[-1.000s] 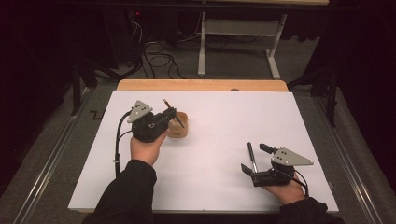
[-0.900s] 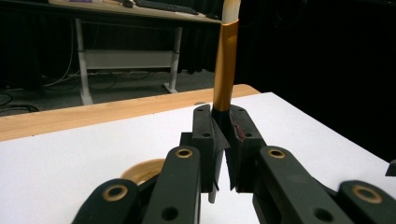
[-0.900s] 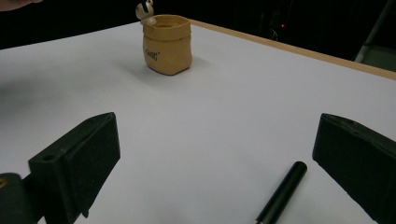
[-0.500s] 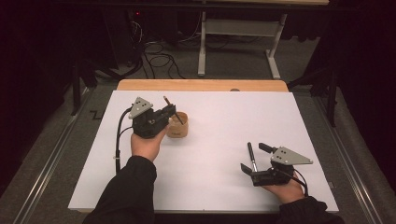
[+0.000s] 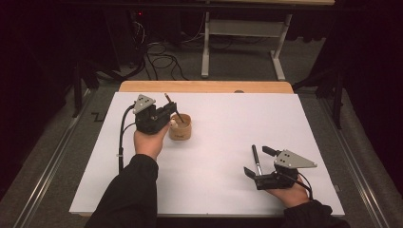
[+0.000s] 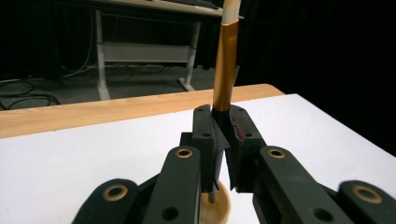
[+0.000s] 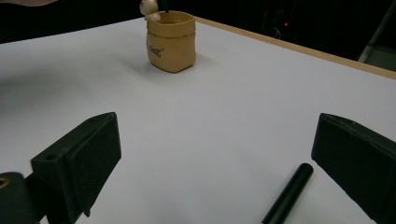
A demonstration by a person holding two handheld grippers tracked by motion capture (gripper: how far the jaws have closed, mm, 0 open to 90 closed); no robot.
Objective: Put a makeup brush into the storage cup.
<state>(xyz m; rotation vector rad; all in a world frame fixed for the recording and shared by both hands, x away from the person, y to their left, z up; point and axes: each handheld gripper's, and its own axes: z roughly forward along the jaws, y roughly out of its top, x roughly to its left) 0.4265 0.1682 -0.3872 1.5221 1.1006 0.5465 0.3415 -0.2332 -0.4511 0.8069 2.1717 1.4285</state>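
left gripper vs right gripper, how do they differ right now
The left gripper is shut on a brush; the right gripper is open and holds nothing.
The left gripper hangs over the tan pot with the brush's lower end in it; the right gripper sits low over the white table, a black pen lying between its jaws.
Both are black, two-jawed and hand-held.

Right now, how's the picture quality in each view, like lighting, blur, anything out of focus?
High view: white table brightly lit, surroundings nearly black, slightly soft overall. Left gripper view: the brush in the left claw is fairly sharp; its pale top washes out at the frame edge. Right gripper view: near jaws blurred, the tan pot clearer, casting a soft shadow.
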